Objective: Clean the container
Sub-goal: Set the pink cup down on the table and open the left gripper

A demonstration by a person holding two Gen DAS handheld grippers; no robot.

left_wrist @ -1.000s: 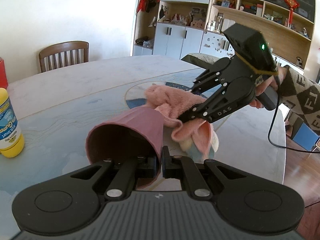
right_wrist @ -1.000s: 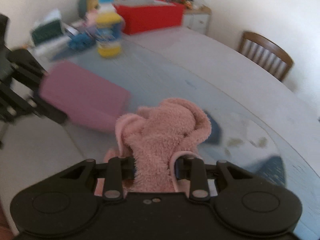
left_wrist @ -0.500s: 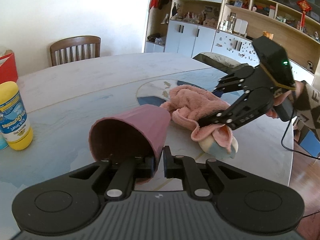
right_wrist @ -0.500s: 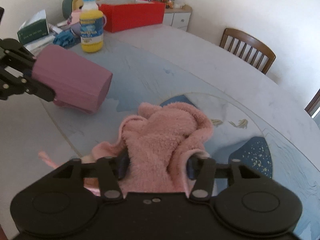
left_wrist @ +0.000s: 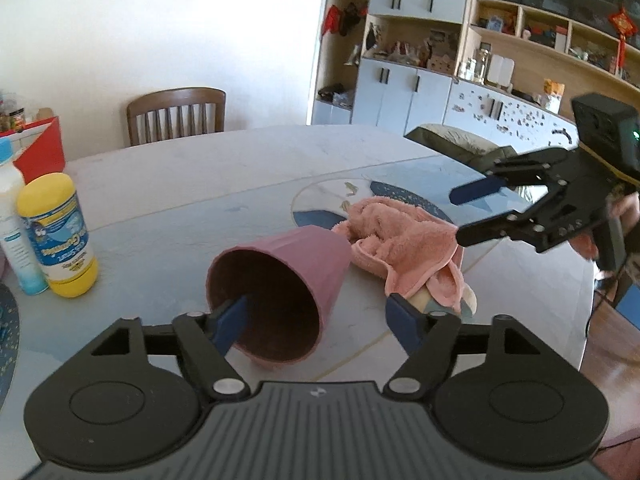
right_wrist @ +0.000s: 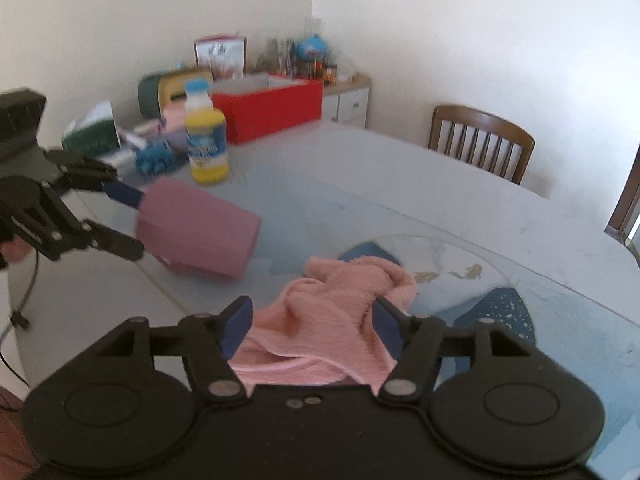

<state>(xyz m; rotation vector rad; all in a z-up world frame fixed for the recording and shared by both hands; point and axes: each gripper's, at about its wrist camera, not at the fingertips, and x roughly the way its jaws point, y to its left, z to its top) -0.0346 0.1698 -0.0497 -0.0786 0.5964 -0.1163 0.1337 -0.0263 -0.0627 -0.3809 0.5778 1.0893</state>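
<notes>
Both claws have let go since half a second ago: the left claw (left_wrist: 316,316), which pinched the rim of the dusty-pink tapered plastic container (left_wrist: 280,292), now stands spread wide, one blue pad inside the mouth and the other clear of the wall. The right claw (right_wrist: 310,330) has likewise opened and released the fluffy pink towel (right_wrist: 340,312), which lies slumped between its fingers. The container rests on its side on the pale marbled tabletop (left_wrist: 180,200), mouth toward the left claw, with the towel just beside its base. Judging by this, wiping looks finished or paused; the container is not yet stood upright. Left of the container stands a yellow-capped bottle (left_wrist: 60,236), a red box (right_wrist: 272,108) well behind it, and a wooden chair (left_wrist: 176,114) at the far edge. Nothing blocks the container.
</notes>
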